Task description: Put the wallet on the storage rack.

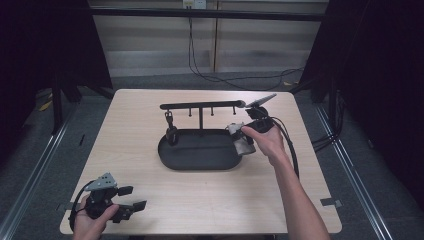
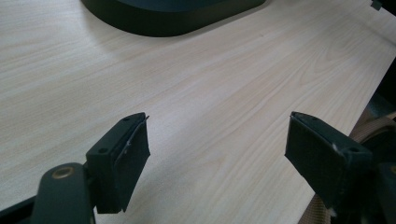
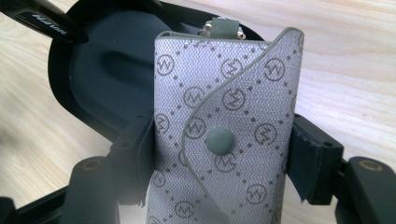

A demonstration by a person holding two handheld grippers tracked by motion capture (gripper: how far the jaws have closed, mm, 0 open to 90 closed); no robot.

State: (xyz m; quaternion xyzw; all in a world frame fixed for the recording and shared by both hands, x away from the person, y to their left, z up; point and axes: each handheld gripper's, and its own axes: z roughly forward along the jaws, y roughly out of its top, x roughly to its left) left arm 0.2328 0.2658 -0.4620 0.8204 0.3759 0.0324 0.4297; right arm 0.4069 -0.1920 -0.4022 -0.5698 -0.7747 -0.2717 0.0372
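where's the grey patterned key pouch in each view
High view: the grey patterned key pouch sits right of centre, at the right end of the black tray, held by the right gripper.
Left gripper view: not in it.
Right gripper view: it stands upright in the centre, clamped between the jaws.
Shared landmark: the black tray.

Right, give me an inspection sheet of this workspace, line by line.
Surface: light wooden table, bare at the front.
Job's things: grey patterned key pouch with snap button, held over the right end of the black oval tray; black hook rack rises from the tray, a small dark item hanging at its left.
Clutter: nothing seen.
Grippers: right gripper shut on the pouch; left gripper open, at the front left corner.
Cables: one trails from the right gripper; black cables on the floor behind.
Surroundings: grey floor, pale wall panels, dark curtains.
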